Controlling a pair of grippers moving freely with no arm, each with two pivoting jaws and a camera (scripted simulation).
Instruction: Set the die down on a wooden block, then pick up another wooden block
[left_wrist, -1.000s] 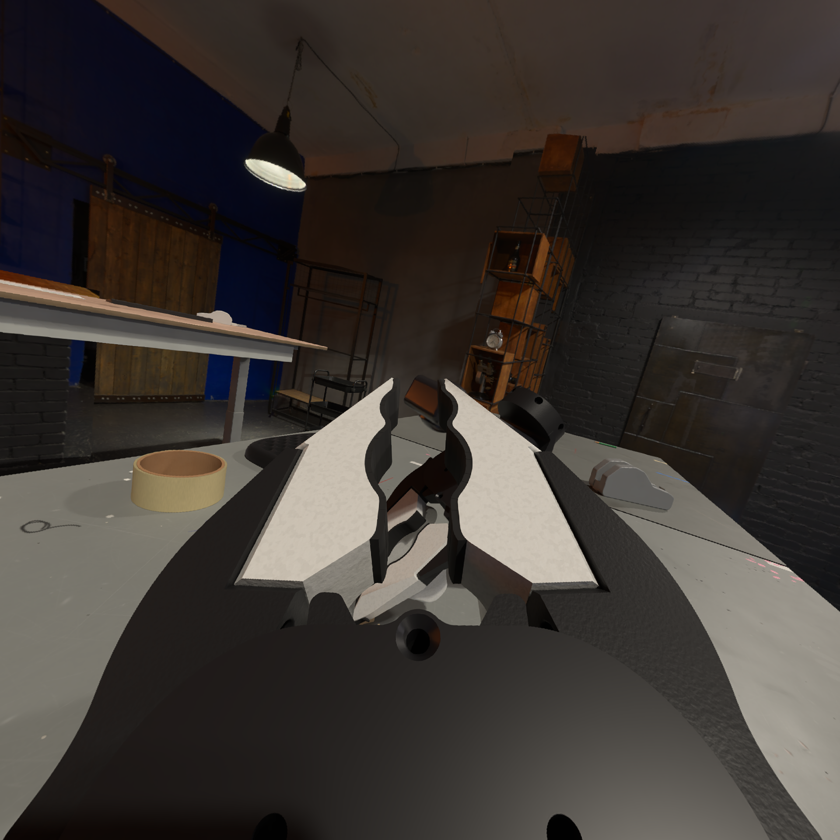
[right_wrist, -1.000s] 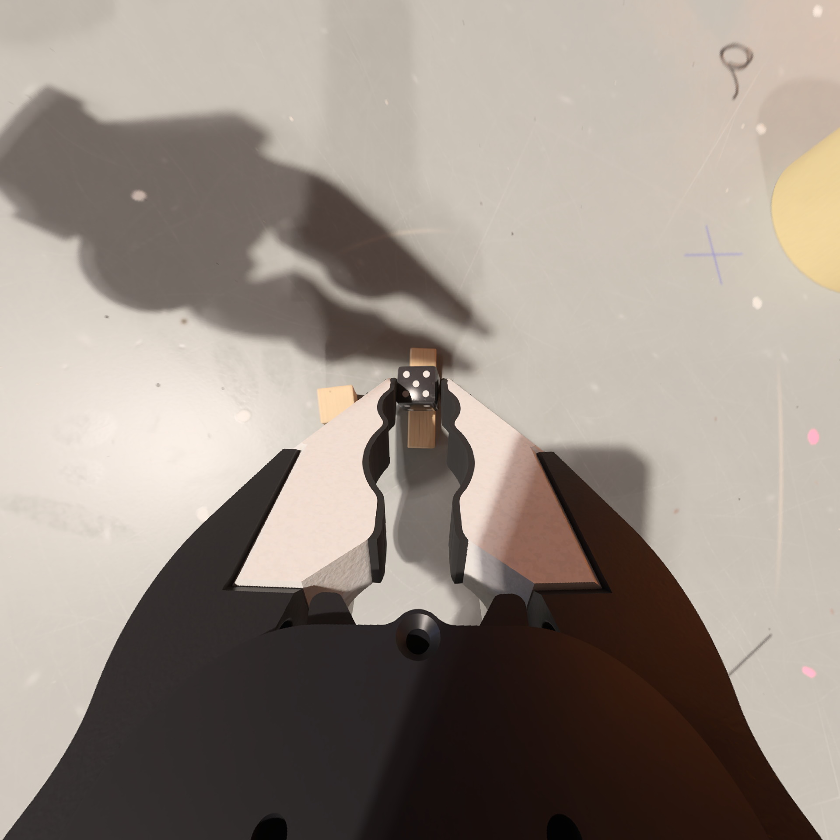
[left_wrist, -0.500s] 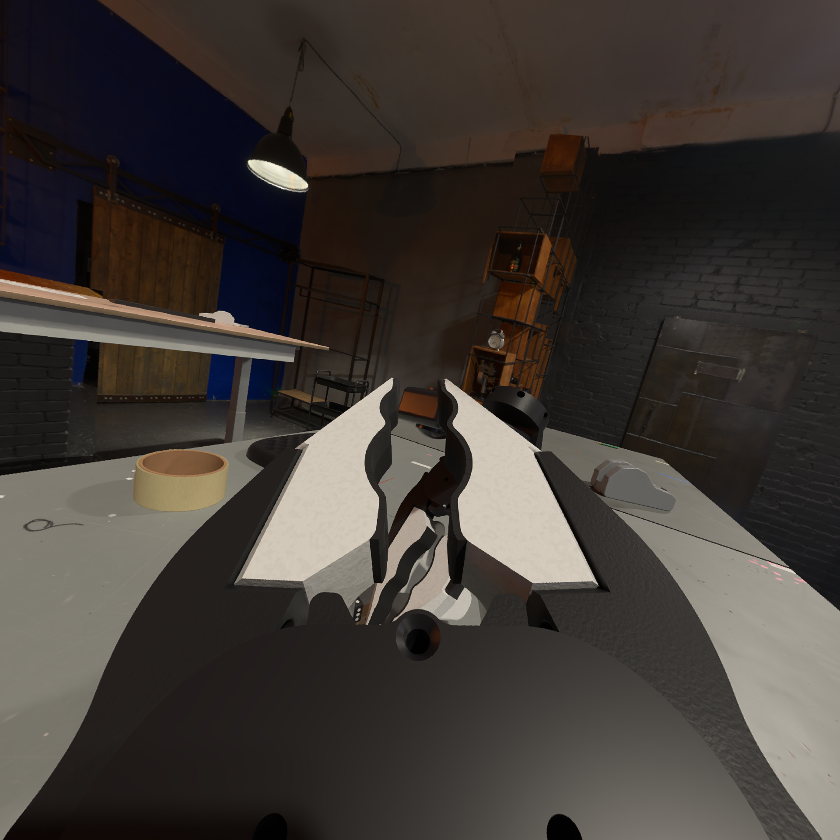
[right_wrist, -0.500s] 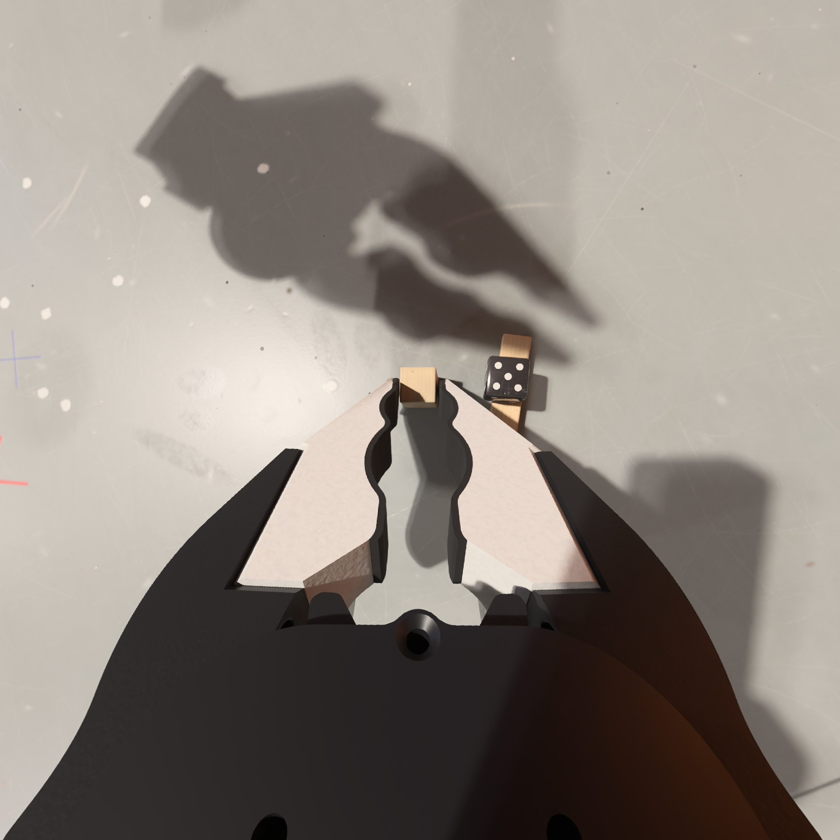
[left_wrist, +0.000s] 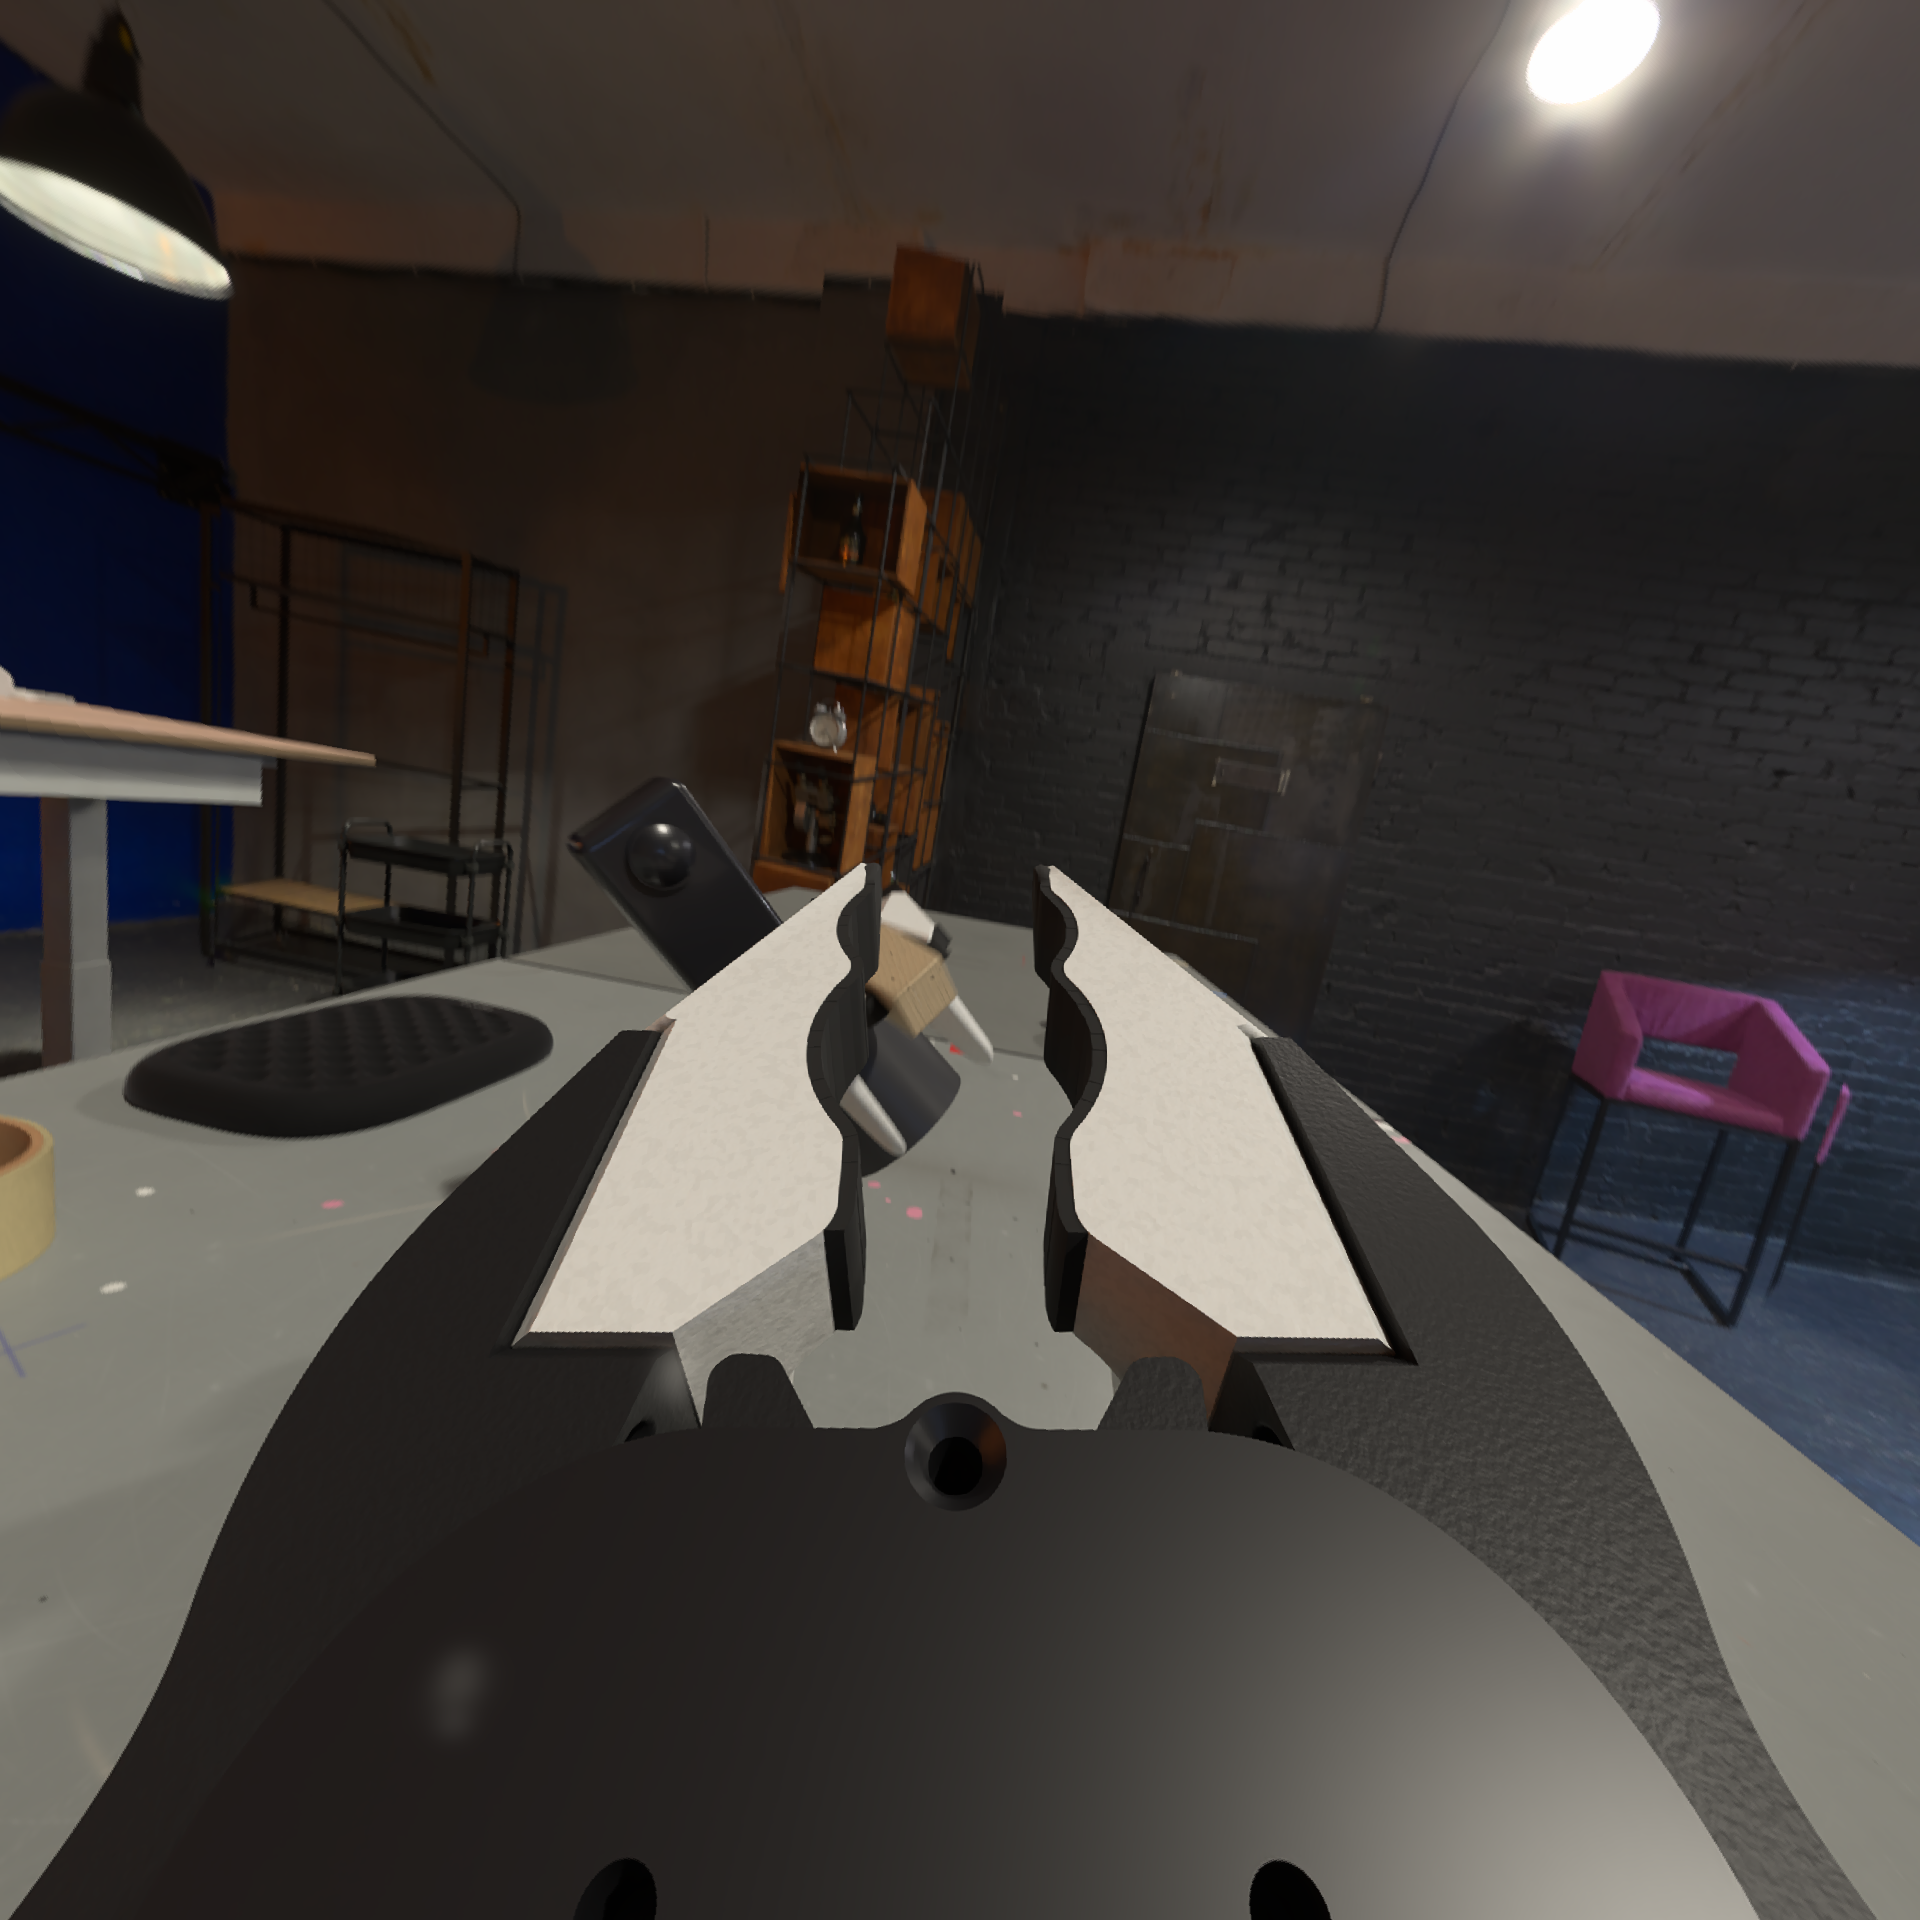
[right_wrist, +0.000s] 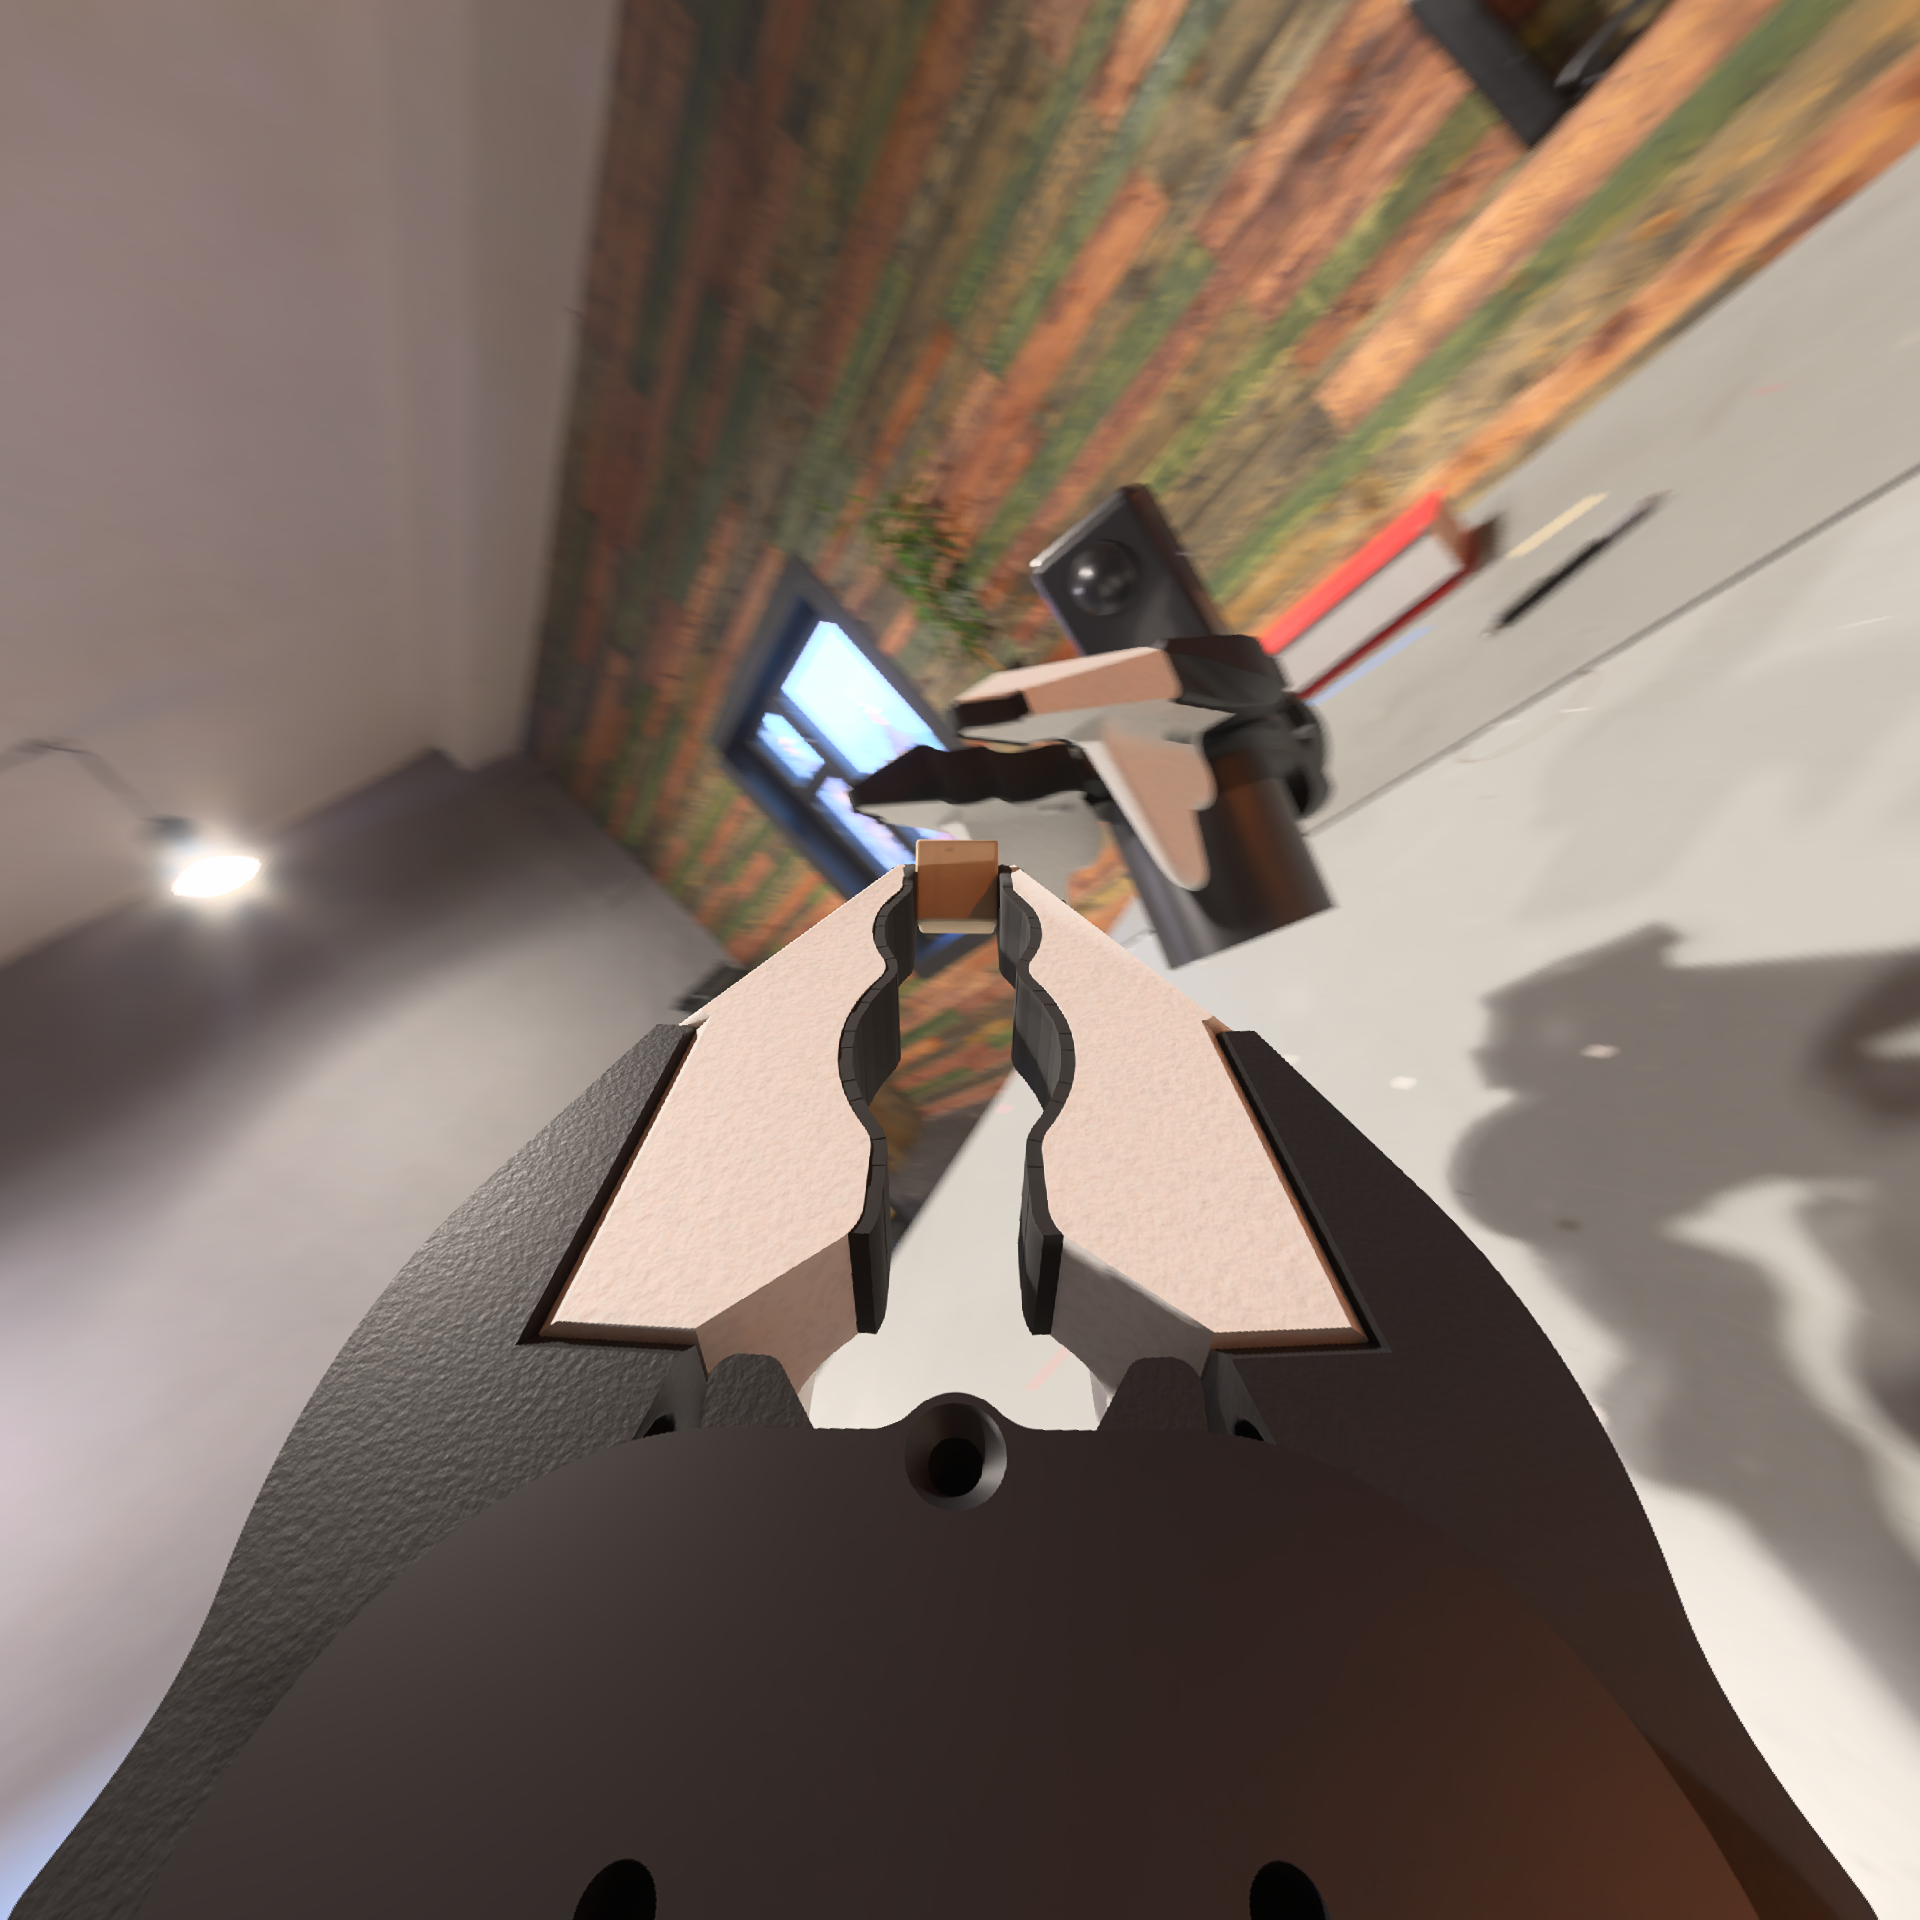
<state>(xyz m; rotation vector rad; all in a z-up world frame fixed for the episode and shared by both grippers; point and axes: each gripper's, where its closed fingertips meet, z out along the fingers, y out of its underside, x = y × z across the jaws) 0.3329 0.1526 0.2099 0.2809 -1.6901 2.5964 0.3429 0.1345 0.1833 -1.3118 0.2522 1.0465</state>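
**Right gripper holds a wooden block in the air; die out of sight**

The die and the block it belongs on appear in neither view, so their place cannot be told. In the left wrist view the left gripper (left_wrist: 954, 883) fills the foreground and hides most of the grey table (left_wrist: 260, 1226) beneath it. Its jaws stand well apart with nothing between them. A roll of tape (left_wrist: 21, 1184) is cut off at the left edge of that view, so only part of its ring shows. Farther out lies a black pad (left_wrist: 343, 1049).

Beyond the left gripper's fingertips, the right gripper (left_wrist: 920, 987) hangs above the table, tilted, partly masked by the near left finger. A tan wooden block (left_wrist: 914, 982) sits clamped between its pale fingers.

In the right wrist view the picture is strongly tilted. The right gripper (right_wrist: 958, 873) has its jaws drawn narrow onto the wooden block (right_wrist: 956, 883), pinched at the very tips; the block's far end cannot be seen. Past it the left gripper (right_wrist: 914, 769) hovers over the table (right_wrist: 1558, 831), fingers spread and empty. The wall behind is blurred. A red frame (right_wrist: 1361, 582) stands on the table's far part.
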